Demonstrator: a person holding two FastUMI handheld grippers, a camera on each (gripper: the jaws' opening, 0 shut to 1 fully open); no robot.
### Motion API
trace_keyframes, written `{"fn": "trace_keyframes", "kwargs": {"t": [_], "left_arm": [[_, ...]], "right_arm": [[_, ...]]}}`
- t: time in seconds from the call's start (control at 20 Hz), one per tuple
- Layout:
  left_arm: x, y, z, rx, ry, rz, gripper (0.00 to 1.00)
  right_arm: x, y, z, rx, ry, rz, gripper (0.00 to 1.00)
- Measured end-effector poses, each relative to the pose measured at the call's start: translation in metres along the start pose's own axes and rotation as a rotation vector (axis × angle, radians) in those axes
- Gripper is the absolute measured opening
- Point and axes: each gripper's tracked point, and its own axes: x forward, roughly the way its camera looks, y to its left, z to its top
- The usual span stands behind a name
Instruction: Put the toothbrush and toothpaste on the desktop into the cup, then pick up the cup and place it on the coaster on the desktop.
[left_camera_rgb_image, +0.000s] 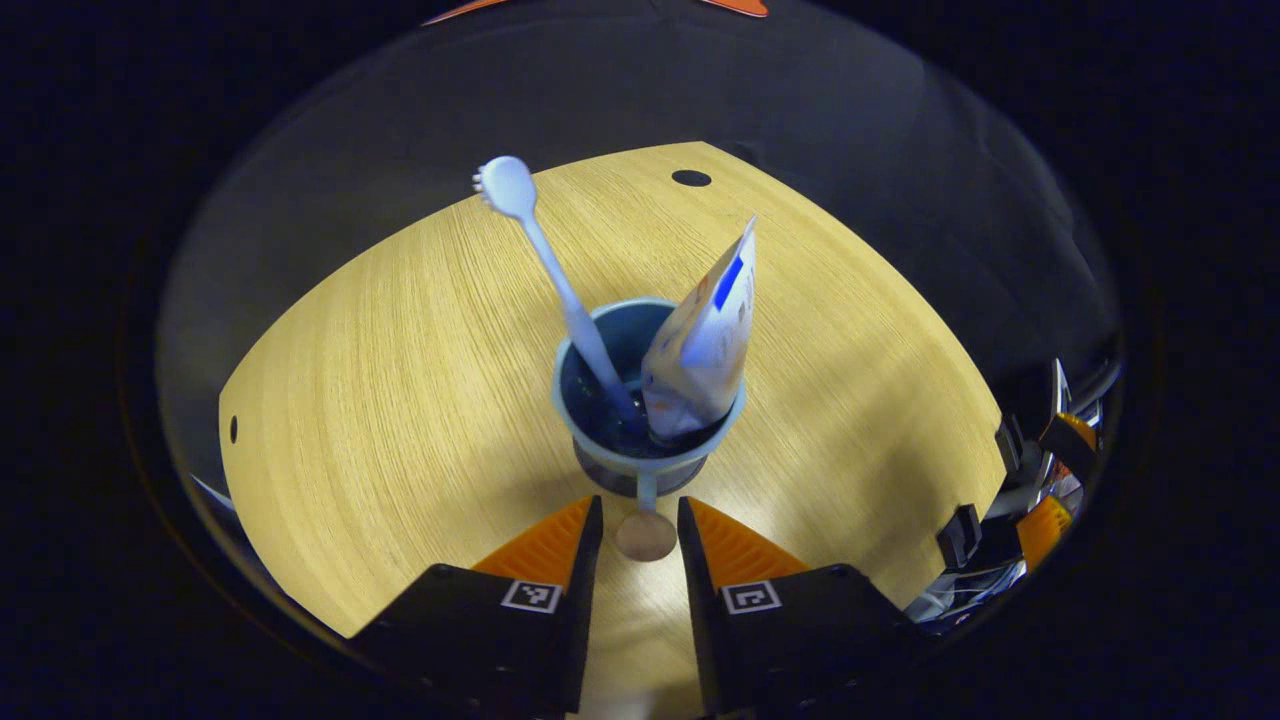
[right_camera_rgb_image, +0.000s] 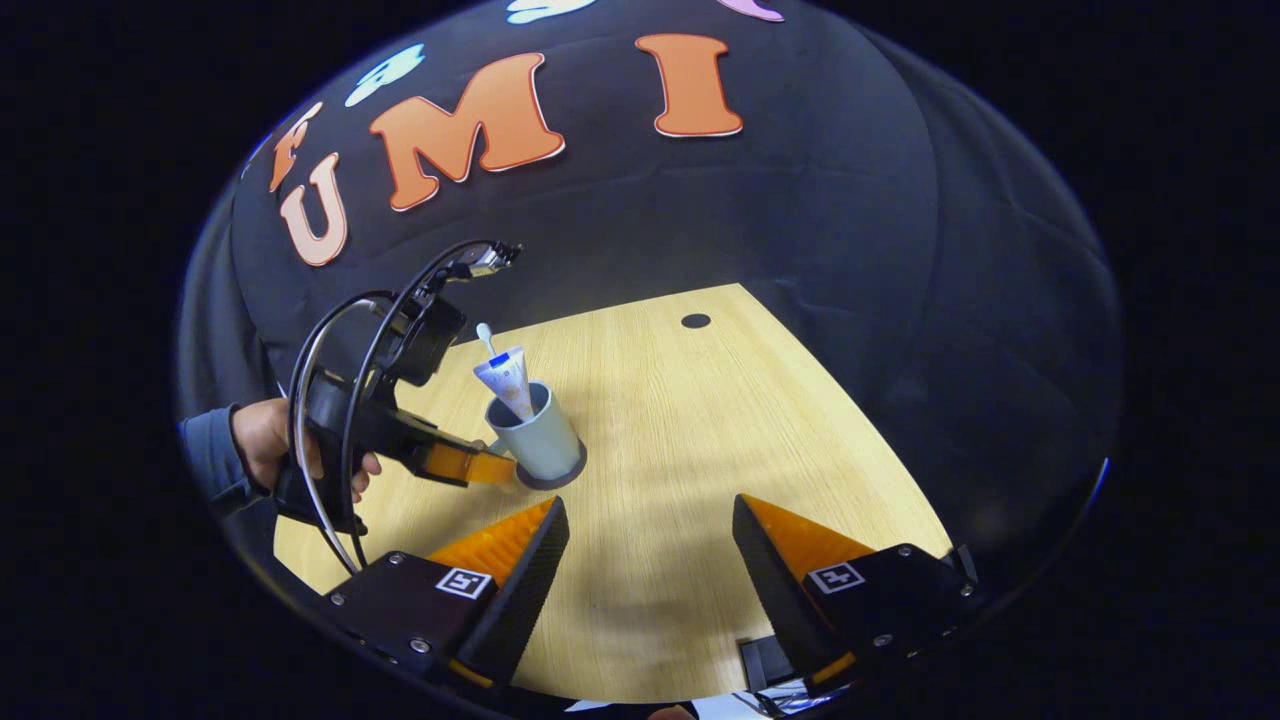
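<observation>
Your left gripper (left_camera_rgb_image: 641, 525) sits low over the desk (left_camera_rgb_image: 400, 380), right in front of the cup (left_camera_rgb_image: 640, 440). Its fingers stand a narrow gap apart, one on either side of the cup's handle (left_camera_rgb_image: 646, 522); from the left gripper view you cannot tell whether they press on the handle or only flank it.

The cup stands upright near the middle of the desk. The toothbrush (left_camera_rgb_image: 555, 275) is in it, handle down, leaning away to the left with its head well above the rim. The toothpaste (left_camera_rgb_image: 705, 335) is in the cup too, cap end down, its flat crimped end sticking up and tilting to the right. The two lean apart from each other inside the cup.

In the right gripper view the cup (right_camera_rgb_image: 540, 440) rests on a dark round coaster (right_camera_rgb_image: 555, 480), whose edge shows around its base. The toothpaste (right_camera_rgb_image: 505, 380) and the toothbrush (right_camera_rgb_image: 484, 335) stand out of it. The left gripper (right_camera_rgb_image: 495, 468) reaches in from the left, its tips at the cup's lower side, and your hand (right_camera_rgb_image: 270, 440) grips its body, a sleeve (right_camera_rgb_image: 210, 455) showing behind it.

Your right gripper (right_camera_rgb_image: 650, 545) hangs above the desk (right_camera_rgb_image: 700, 420), well apart from the cup, its fingers spread wide with nothing between them. A small dark hole (right_camera_rgb_image: 695, 321) marks the far part of the desk.
</observation>
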Motion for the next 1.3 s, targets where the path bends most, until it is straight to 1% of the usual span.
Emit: {"fn": "trace_keyframes", "kwargs": {"t": [0.1,0.15,0.2,0.25,0.3,0.4,0.45,0.5,0.6,0.7,0.75,0.8,0.85,0.9,1.05,1.15,1.3], "left_arm": [[-0.012,0.005,0.0,-0.011,-0.035,-0.004,0.52],[-0.02,0.007,0.001,-0.009,-0.059,-0.003,0.54],[-0.029,0.01,0.001,-0.006,-0.083,-0.003,0.65],[-0.037,0.012,0.002,-0.008,-0.11,0.001,0.71],[-0.046,0.016,0.002,-0.014,-0.138,0.006,0.82],[-0.065,0.028,-0.002,-0.038,-0.178,0.051,0.88],[-0.075,0.037,-0.006,-0.06,-0.199,0.079,0.87],[-0.086,0.044,-0.009,-0.086,-0.226,0.098,0.97],[-0.106,0.062,-0.012,-0.131,-0.287,0.161,1.0],[-0.135,0.083,-0.013,-0.167,-0.373,0.228,1.0],[-0.148,0.091,-0.013,-0.174,-0.416,0.265,1.0],[-0.161,0.1,-0.015,-0.172,-0.45,0.315,0.99],[-0.178,0.11,-0.019,-0.173,-0.48,0.364,0.99],[-0.193,0.116,-0.021,-0.178,-0.517,0.399,0.99],[-0.23,0.124,-0.025,-0.202,-0.64,0.482,0.99],[-0.259,0.13,-0.036,-0.236,-0.694,0.527,0.98],[-0.289,0.132,-0.049,-0.29,-0.768,0.553,0.98]], "right_arm": [[0.003,0.0,0.008,-0.033,-0.018,-0.004,0.99],[0.001,-0.001,0.013,-0.045,-0.032,-0.003,0.99],[0.003,0.001,0.02,-0.056,-0.046,0.0,0.99],[0.005,0.003,0.026,-0.069,-0.059,0.005,0.99],[0.004,0.005,0.033,-0.084,-0.075,0.007,0.99],[0.005,0.009,0.049,-0.116,-0.116,0.013,0.99],[0.002,0.011,0.059,-0.134,-0.153,0.018,0.99],[0.002,0.016,0.073,-0.155,-0.199,0.023,0.99],[-0.003,0.027,0.091,-0.21,-0.276,0.036,0.99],[-0.007,0.044,0.109,-0.27,-0.35,0.062,0.99],[-0.01,0.054,0.116,-0.295,-0.38,0.083,0.99],[-0.012,0.067,0.122,-0.317,-0.402,0.115,0.99],[-0.014,0.078,0.127,-0.336,-0.422,0.147,0.99],[-0.015,0.089,0.129,-0.352,-0.437,0.178,0.99],[-0.024,0.12,0.132,-0.386,-0.466,0.272,0.99],[-0.03,0.138,0.131,-0.408,-0.484,0.321,0.99],[-0.039,0.155,0.129,-0.432,-0.511,0.364,0.99]]}}
